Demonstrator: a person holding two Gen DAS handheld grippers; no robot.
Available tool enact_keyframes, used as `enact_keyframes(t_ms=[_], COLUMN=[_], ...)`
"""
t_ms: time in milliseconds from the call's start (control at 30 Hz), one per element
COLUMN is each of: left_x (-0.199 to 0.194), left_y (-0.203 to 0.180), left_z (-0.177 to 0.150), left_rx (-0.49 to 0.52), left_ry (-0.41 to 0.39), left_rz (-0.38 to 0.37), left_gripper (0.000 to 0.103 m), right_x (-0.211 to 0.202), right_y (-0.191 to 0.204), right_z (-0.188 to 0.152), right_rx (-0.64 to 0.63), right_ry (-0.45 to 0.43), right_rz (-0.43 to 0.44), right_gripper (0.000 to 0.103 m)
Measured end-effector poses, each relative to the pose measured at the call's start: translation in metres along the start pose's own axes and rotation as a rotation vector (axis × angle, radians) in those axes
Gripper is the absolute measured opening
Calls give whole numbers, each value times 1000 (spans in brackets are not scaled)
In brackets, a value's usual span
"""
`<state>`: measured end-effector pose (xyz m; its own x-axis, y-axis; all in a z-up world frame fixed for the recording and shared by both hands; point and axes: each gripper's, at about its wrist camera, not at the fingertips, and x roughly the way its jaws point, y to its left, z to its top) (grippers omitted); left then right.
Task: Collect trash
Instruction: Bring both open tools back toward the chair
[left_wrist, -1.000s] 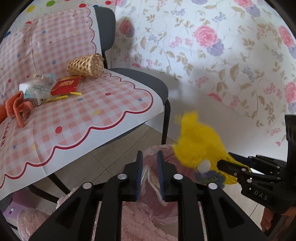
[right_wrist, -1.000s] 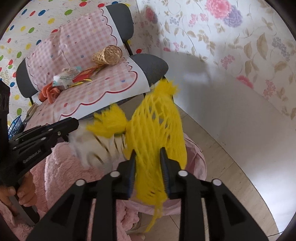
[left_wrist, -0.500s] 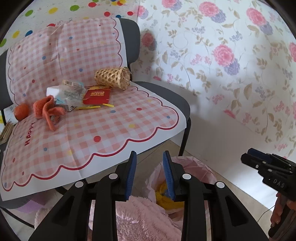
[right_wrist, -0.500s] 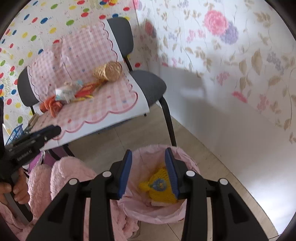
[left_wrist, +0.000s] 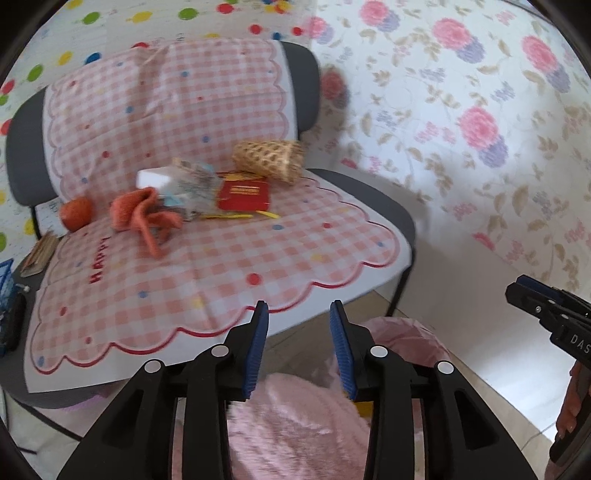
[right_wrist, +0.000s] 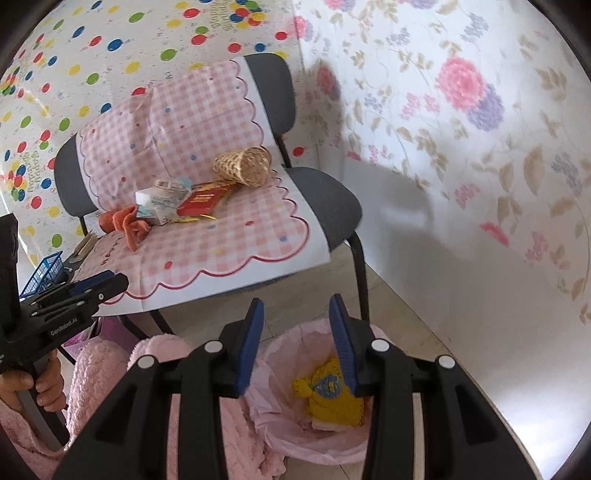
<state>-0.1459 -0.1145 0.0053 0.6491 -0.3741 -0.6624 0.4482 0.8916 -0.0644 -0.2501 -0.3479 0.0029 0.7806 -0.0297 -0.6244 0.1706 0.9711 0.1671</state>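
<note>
The right gripper (right_wrist: 293, 341) sits at the bottom middle of its view with its blue pads partly apart and nothing between them; its jaws have just been opening. Right below it stands the bin (right_wrist: 280, 350) with a pink bag inside, and the yellow net (right_wrist: 332, 402) lies in the bin, just past the right pad. The left gripper (left_wrist: 299, 345) is also at the bottom middle of its view, partly open and empty, and its jaws have just been opening too. Under it is some fluffy pink cloth (left_wrist: 295, 417), and the pink bag's edge shows to the right of its pads. Higher up, in the upper left of both views, is the grey chair (right_wrist: 325, 199) with a pink checked paper sheet (right_wrist: 236, 236) over it. More trash lies there, well apart from both grippers: a woven cone (right_wrist: 243, 166), a red packet (right_wrist: 201, 201), a clear wrapper (right_wrist: 166, 199) and an orange rag (right_wrist: 129, 225). Flowery wallpaper (right_wrist: 461, 110) fills the right side.
</note>
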Motion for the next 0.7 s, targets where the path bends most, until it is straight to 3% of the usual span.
enact_keyframes(t_ms=[433,700], left_x=[-6,17], left_y=[95,126], left_z=[24,55], left_rx=[-150,-160], left_ry=[-18,-15], left_rz=[170,156], left_gripper=[52,65], right_x=[49,90], right_y=[60,94], right_z=[55,83], right_rx=[-144,-212], right_ry=[0,0], right_rz=[62,92], right_gripper=[37,37])
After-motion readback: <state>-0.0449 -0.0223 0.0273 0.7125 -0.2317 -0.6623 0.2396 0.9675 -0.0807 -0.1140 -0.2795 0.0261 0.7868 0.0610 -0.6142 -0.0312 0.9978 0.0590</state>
